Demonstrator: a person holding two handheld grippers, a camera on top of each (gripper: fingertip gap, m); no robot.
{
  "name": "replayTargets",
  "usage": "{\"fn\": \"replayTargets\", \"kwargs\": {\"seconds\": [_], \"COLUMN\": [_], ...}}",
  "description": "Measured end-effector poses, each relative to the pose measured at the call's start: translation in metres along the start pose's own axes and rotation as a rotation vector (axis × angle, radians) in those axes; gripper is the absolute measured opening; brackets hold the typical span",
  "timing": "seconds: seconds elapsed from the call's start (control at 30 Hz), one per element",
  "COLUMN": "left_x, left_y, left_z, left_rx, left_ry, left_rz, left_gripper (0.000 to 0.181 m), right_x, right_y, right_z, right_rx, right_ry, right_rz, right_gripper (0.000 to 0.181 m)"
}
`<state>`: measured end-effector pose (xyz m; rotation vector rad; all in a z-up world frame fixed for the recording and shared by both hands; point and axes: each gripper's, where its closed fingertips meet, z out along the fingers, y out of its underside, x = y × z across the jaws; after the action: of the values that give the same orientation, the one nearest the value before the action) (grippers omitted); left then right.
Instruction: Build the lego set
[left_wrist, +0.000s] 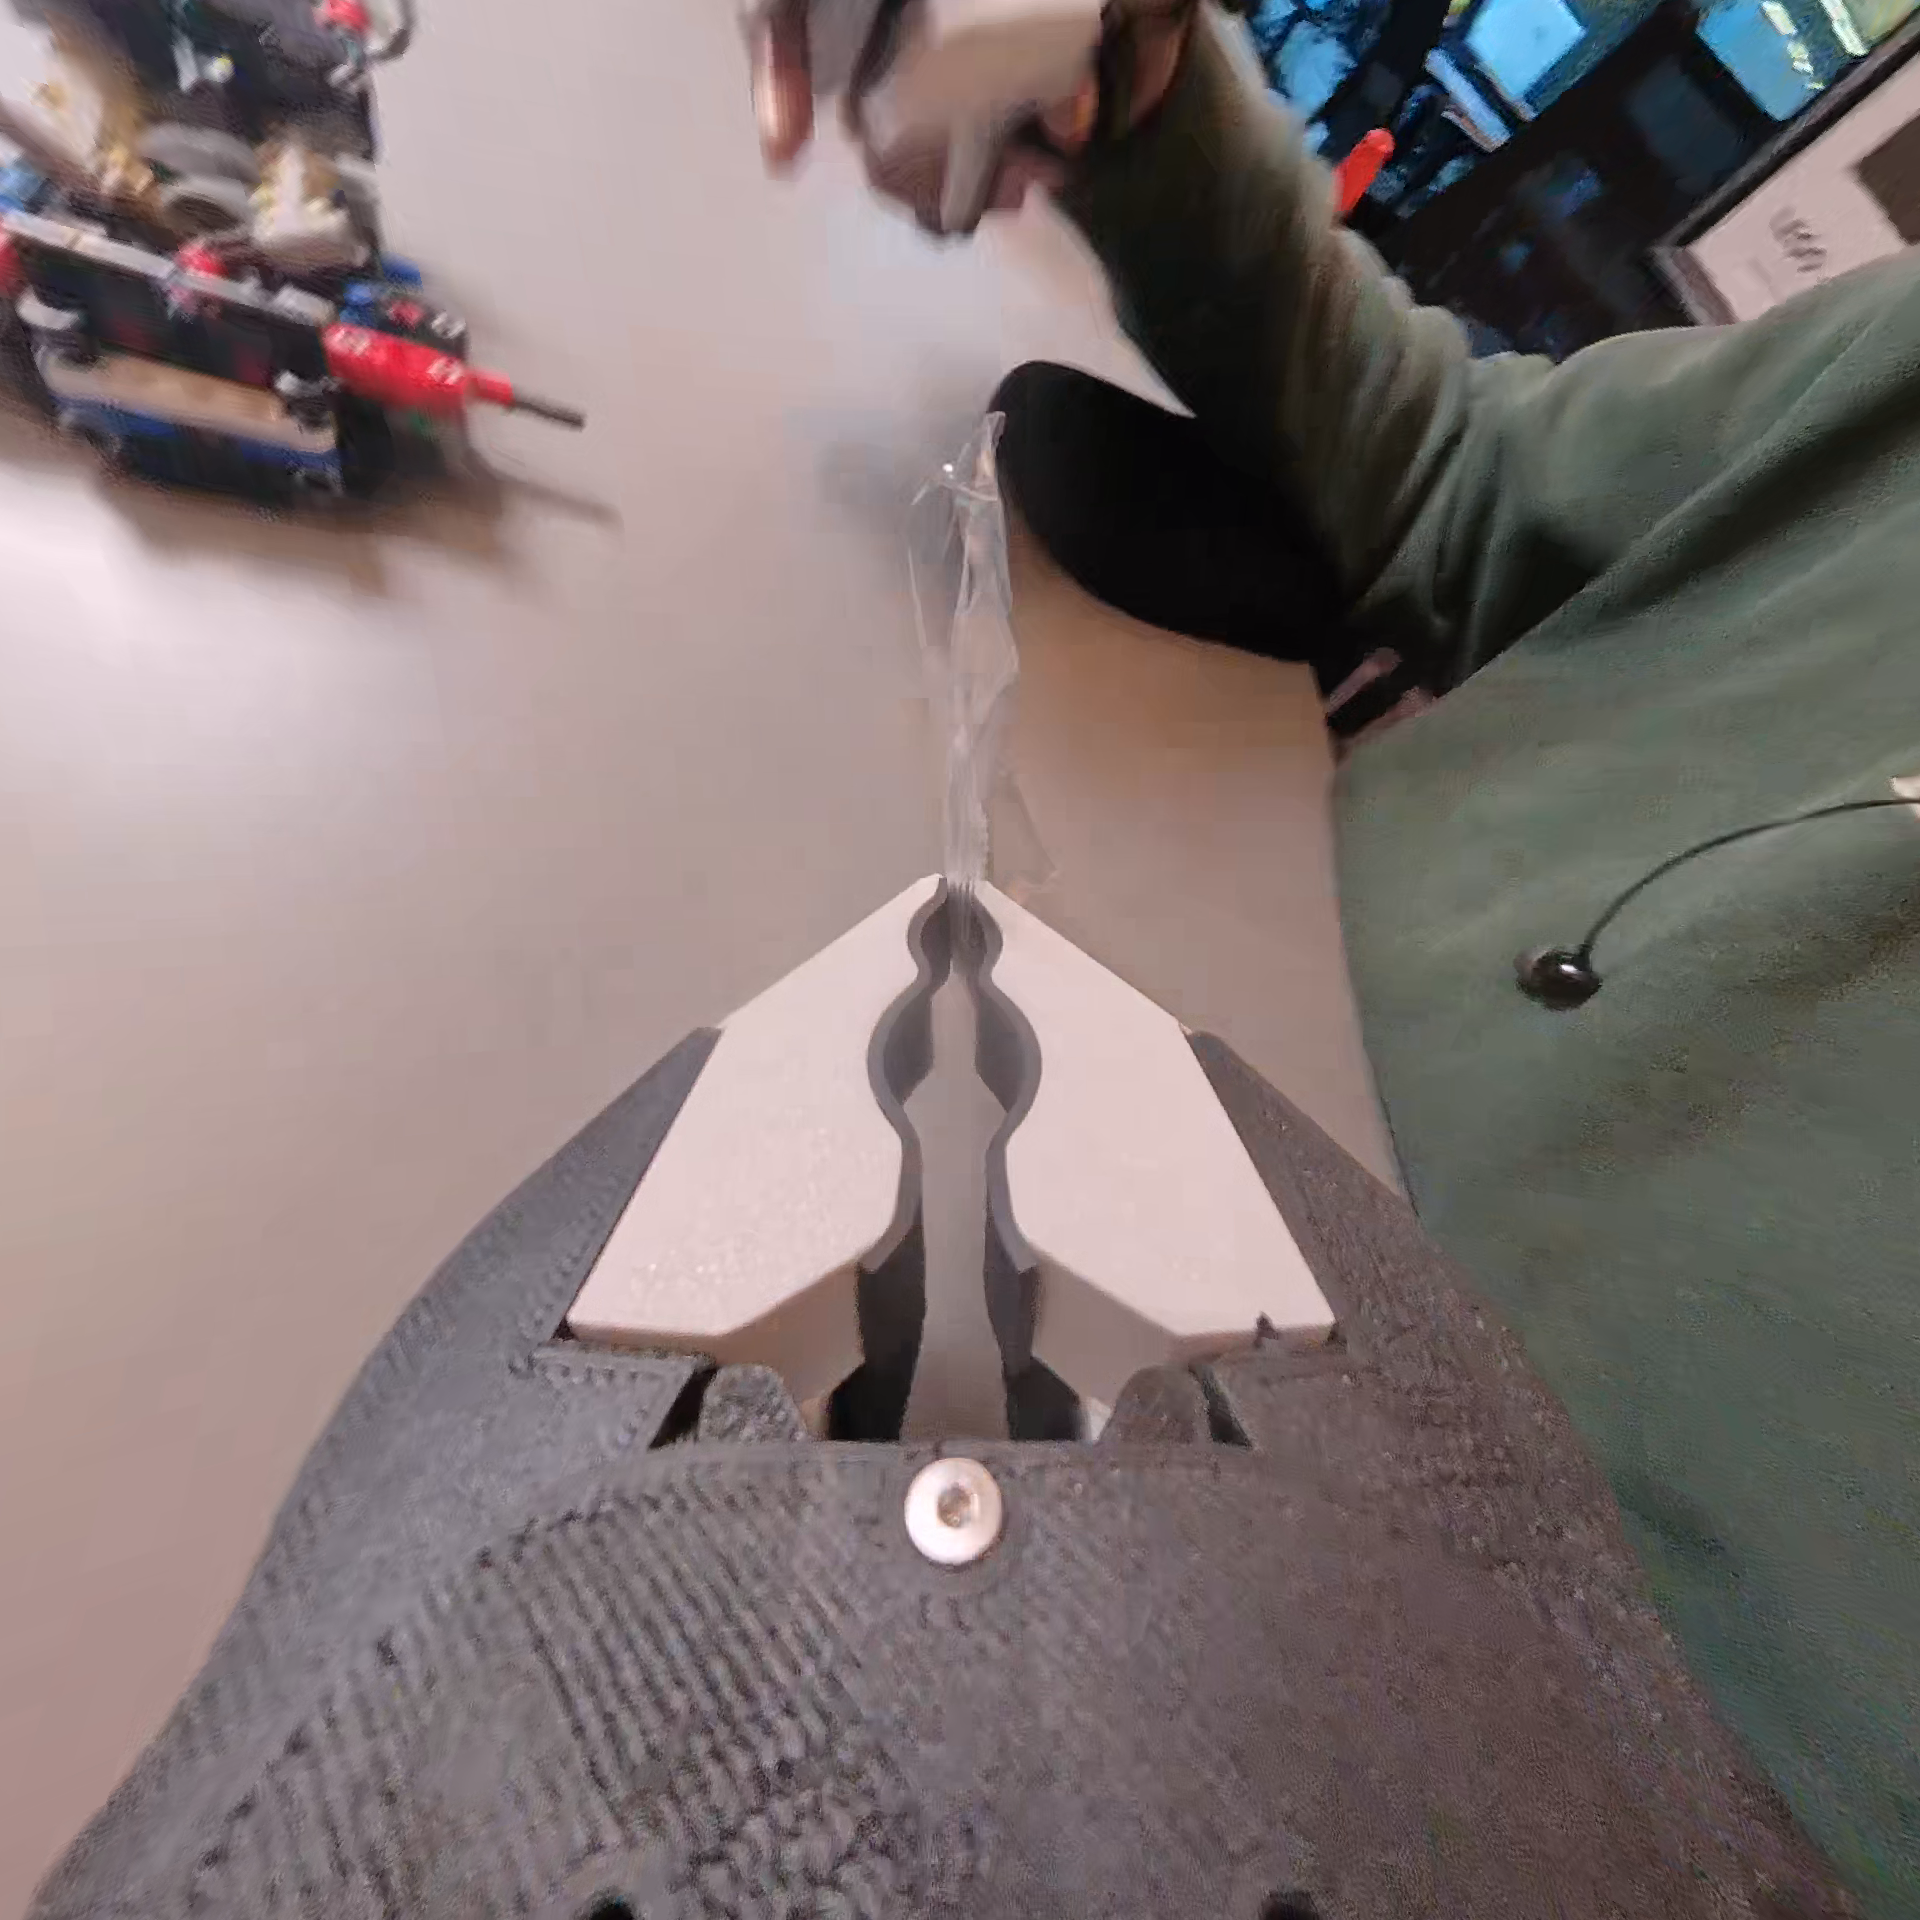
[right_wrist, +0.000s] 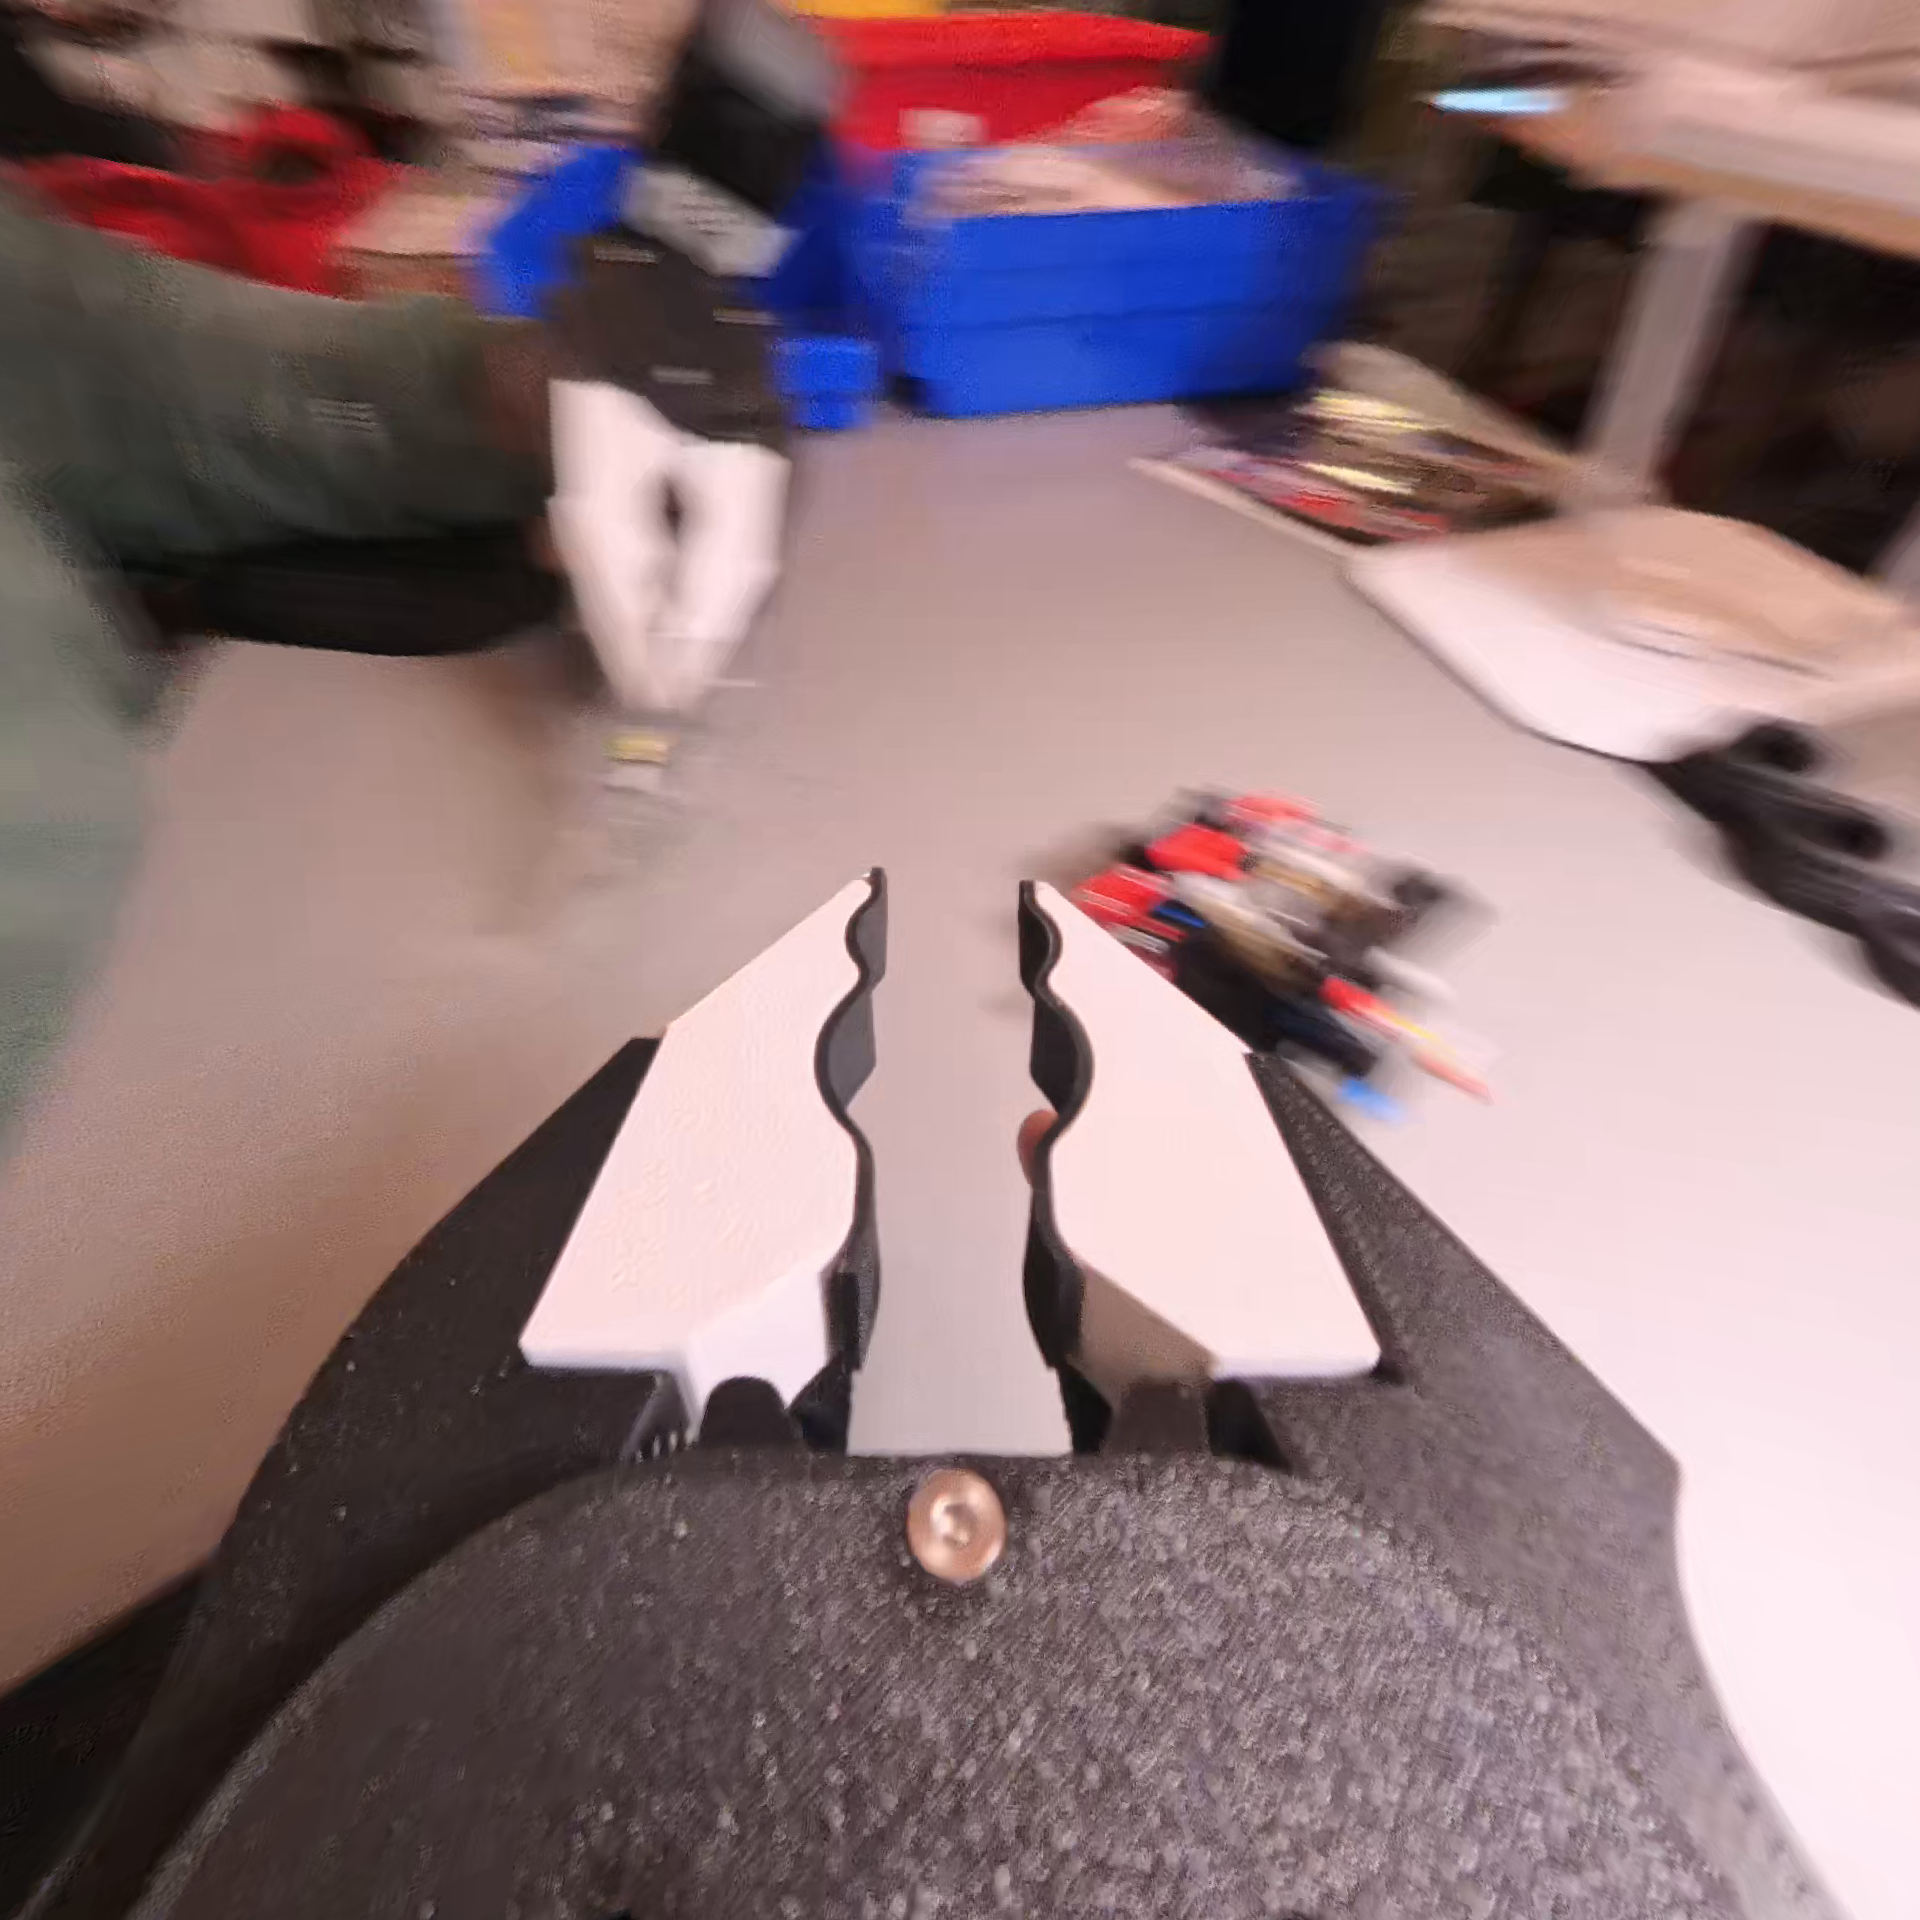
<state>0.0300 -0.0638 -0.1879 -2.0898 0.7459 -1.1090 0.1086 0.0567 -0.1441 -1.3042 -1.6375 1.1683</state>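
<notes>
My left gripper is shut on a strip of clear plastic bag, which stretches away from its fingertips above the grey table. The partly built lego model, black, blue and red, sits at the far left. My right gripper is open and empty, held above the table; the lego model lies just right of its fingertips. The right wrist view is blurred but shows the left gripper with the clear bag hanging from it. The right gripper shows blurred at the top of the left wrist view.
A blue bin stands at the back with a red one behind it. A booklet, a white tray and black tyres lie at the right. A person's green sleeve and body fill the right side. Some 15 cm of space lies between my two pairs of fingers.
</notes>
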Motion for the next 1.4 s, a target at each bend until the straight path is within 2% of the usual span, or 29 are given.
{"fn": "replayTargets", "kwargs": {"seconds": [0.07,0.17,0.23,0.3,0.33,0.4,0.47,0.5,0.63,0.73,0.83,0.97,1.1,1.17,1.3,1.4], "left_x": [-0.009,-0.018,-0.023,-0.026,-0.026,-0.026,-0.024,-0.024,-0.028,-0.031,-0.037,-0.041,-0.032,-0.015,0.043,0.085], "left_y": [0.010,0.017,0.019,0.019,0.019,0.020,0.021,0.020,0.016,0.003,-0.010,-0.025,-0.041,-0.057,-0.093,-0.107], "left_z": [-0.002,-0.003,-0.004,-0.002,0.000,0.004,0.008,0.009,0.003,-0.013,-0.033,-0.052,-0.058,-0.062,-0.081,-0.113], "left_rx": [-0.018,-0.039,-0.049,-0.051,-0.053,-0.053,-0.058,-0.057,-0.036,0.047,0.142,0.251,0.350,0.437,0.643,0.776], "left_ry": [-0.061,-0.123,-0.147,-0.162,-0.166,-0.178,-0.179,-0.183,-0.235,-0.258,-0.292,-0.314,-0.285,-0.227,0.006,0.270], "left_rz": [-0.017,-0.015,-0.019,-0.012,-0.010,-0.001,0.008,0.014,0.045,0.034,0.045,0.037,0.040,0.051,0.099,0.080], "left_gripper": [0.000,0.000,0.001,0.002,0.002,0.005,0.009,0.012,0.040,0.052,0.054,0.050,0.052,0.055,0.063,0.052], "right_x": [0.078,0.190,0.239,0.271,0.284,0.305,0.314,0.317,0.320,0.307,0.278,0.213,0.136,0.097,0.030,-0.006], "right_y": [0.011,0.048,0.081,0.113,0.125,0.142,0.153,0.157,0.156,0.129,0.075,-0.004,-0.068,-0.088,-0.107,-0.113], "right_z": [-0.046,-0.137,-0.184,-0.209,-0.217,-0.228,-0.221,-0.215,-0.207,-0.199,-0.196,-0.190,-0.162,-0.135,-0.069,-0.026], "right_rx": [-0.036,-0.136,-0.210,-0.274,-0.286,-0.298,-0.297,-0.305,-0.344,-0.241,-0.047,0.185,0.352,0.394,0.393,0.368], "right_ry": [0.314,0.759,0.919,0.960,0.979,1.012,0.960,0.934,0.924,0.844,0.731,0.545,0.303,0.172,-0.087,-0.244], "right_rz": [0.028,0.188,0.347,0.539,0.614,0.725,0.853,0.888,0.853,0.767,0.660,0.551,0.491,0.461,0.405,0.321], "right_gripper": [0.022,0.025,0.038,0.059,0.062,0.064,0.061,0.058,0.000,0.000,0.000,0.000,0.000,0.000,0.000,0.000]}}
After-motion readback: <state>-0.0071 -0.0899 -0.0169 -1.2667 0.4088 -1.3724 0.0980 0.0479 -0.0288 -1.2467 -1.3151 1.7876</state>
